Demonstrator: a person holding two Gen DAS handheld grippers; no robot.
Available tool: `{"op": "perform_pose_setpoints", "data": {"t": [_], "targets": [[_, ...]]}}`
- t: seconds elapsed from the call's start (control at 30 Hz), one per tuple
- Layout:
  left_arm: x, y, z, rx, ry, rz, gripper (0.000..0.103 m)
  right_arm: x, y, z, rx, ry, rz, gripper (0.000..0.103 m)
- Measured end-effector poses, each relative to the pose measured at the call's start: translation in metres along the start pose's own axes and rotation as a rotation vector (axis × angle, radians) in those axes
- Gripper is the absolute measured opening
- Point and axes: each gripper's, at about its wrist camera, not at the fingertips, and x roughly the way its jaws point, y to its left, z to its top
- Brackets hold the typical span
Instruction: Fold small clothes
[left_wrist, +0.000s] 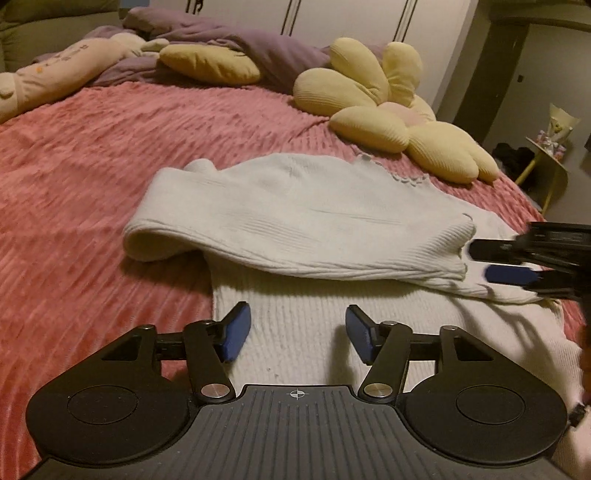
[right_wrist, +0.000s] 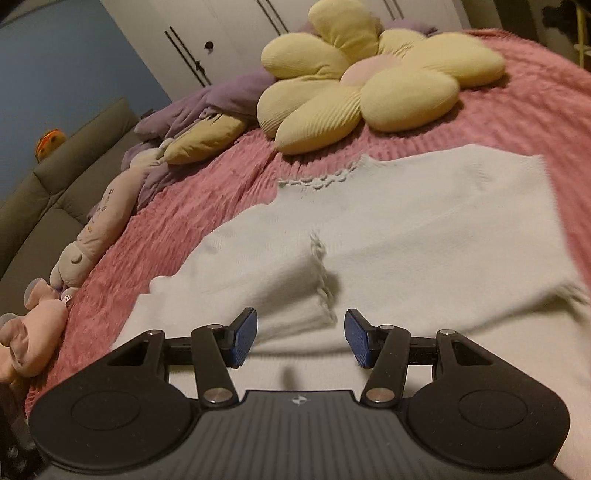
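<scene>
I have the white sweater (left_wrist: 295, 206) lying on the pink bedspread (left_wrist: 92, 177), one sleeve (left_wrist: 258, 236) folded across its body toward 3 o'clock in my left view. My left gripper (left_wrist: 293, 334) hovers spread over the hem, pinching nothing. My right gripper (right_wrist: 300, 336) is also spread, empty, its pads either side of the sleeve cuff (right_wrist: 321, 291) (the cuff edge is frilled and thin). My worry is that closing here catches only the cuff's top layer, so the fold drags open, or the knit body rides along and bunches. The flower cushion (right_wrist: 369, 81) at 12 o'clock crowds the collar. No containers visible, so nothing is held in any.
</scene>
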Motion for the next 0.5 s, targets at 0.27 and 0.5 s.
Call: {"op": "perform_pose_setpoints", "data": {"t": [0.27,0.5], "targets": [[0.005,-0.010,-0.005,0.050,-0.003,0.000,0.078,0.034,-0.006,0.002,0.016,0.035,0.033,0.019],[0.005,-0.007,0.002,0.013,0.004,-0.008,0.078,-0.004,0.008,0.006,-0.187,-0.124,-0.076,0.010]]}}
